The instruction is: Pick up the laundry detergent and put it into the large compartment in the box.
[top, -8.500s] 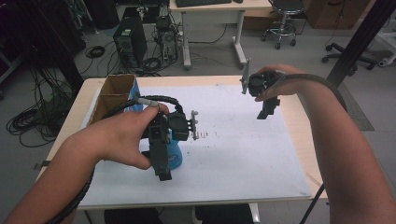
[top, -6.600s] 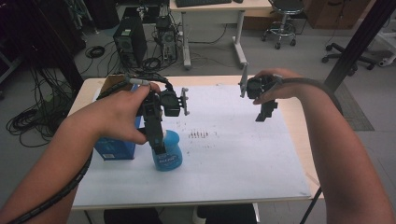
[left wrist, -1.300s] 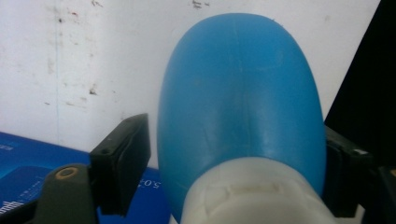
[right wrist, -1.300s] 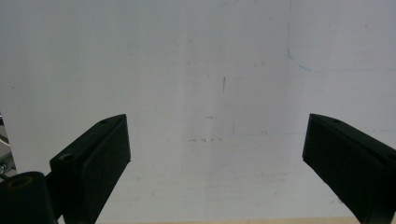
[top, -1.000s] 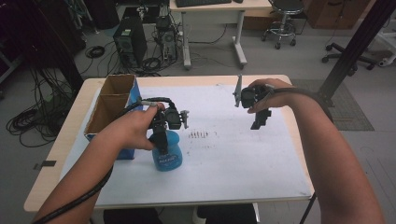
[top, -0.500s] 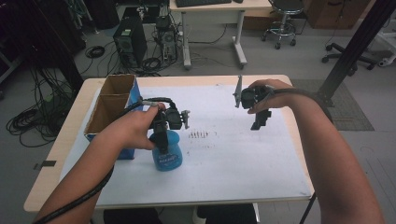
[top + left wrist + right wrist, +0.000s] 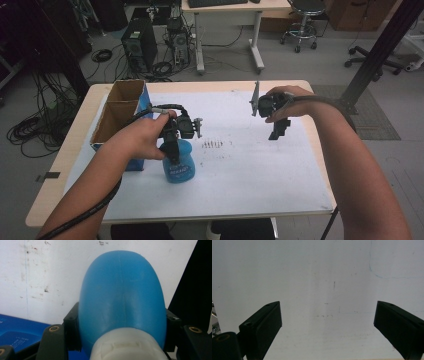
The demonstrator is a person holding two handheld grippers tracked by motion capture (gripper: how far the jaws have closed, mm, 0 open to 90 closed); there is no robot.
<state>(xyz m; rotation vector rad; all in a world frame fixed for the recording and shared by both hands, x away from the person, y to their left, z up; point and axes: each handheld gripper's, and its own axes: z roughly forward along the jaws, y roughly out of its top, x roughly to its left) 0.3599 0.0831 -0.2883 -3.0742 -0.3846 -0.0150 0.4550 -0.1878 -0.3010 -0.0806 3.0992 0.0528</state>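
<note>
The bottle (image 7: 178,162) stands on the table sheet (image 7: 250,170) between my left fingers (image 7: 72,332); the box (image 7: 120,112) sits just left, my right gripper (image 7: 278,131) well right.

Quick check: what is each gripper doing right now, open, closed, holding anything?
Left gripper: shut on the blue bottle, jaws just closed on its sides.
Right gripper: open, nothing between its jaws, over the white sheet.

A wooden worktop (image 7: 75,150) is sitting mid-frame, a white sheet (image 7: 260,170) covering most of it. On the sheet, left of centre, a blue bottle (image 7: 178,162) is standing. A blue cardboard box (image 7: 119,112) is resting at the left, just beside the bottle.
</note>
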